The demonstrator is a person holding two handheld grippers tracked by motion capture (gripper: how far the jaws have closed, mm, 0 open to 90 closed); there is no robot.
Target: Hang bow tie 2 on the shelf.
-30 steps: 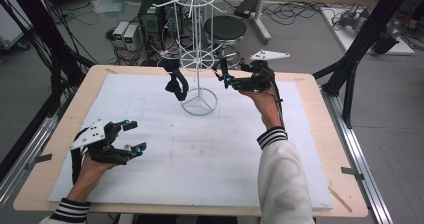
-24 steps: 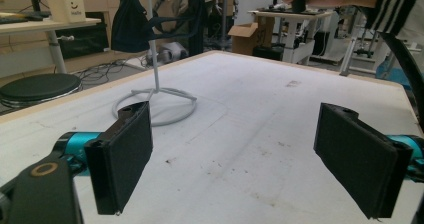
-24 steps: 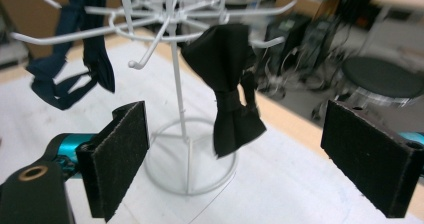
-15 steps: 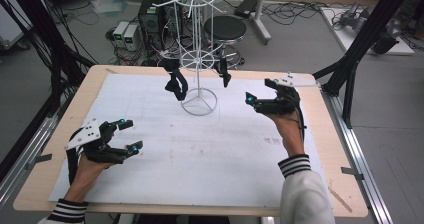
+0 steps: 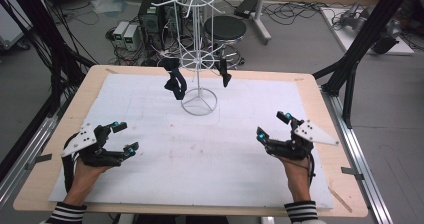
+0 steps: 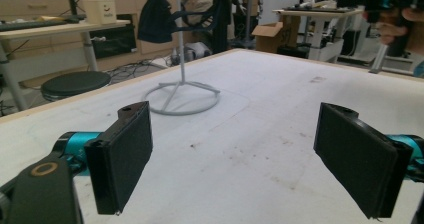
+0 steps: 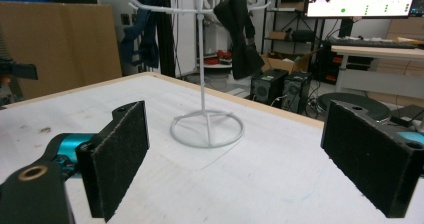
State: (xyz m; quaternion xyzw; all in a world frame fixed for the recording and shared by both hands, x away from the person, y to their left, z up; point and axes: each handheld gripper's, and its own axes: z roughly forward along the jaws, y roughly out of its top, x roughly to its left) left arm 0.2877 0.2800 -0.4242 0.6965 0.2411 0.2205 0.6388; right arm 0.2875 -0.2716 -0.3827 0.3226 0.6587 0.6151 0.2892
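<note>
Looks like I'm pretty much done here. Two dark bow ties are on the white wire rack [image 5: 198, 59]: one [image 5: 174, 81] on a left hook, the other [image 5: 223, 74] on the right. My left gripper [image 5: 122, 138] and right gripper [image 5: 273, 126] sit low over the table [image 5: 310, 91], jaws wide, holding nothing. I can't spot anything left to hang.

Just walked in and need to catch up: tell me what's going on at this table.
A person holds a gripper in each hand. The left gripper and right gripper rest low near the table's front, jaws wide apart, holding nothing. At the back, a white wire rack carries two dark items, one larger, one smaller.
</note>
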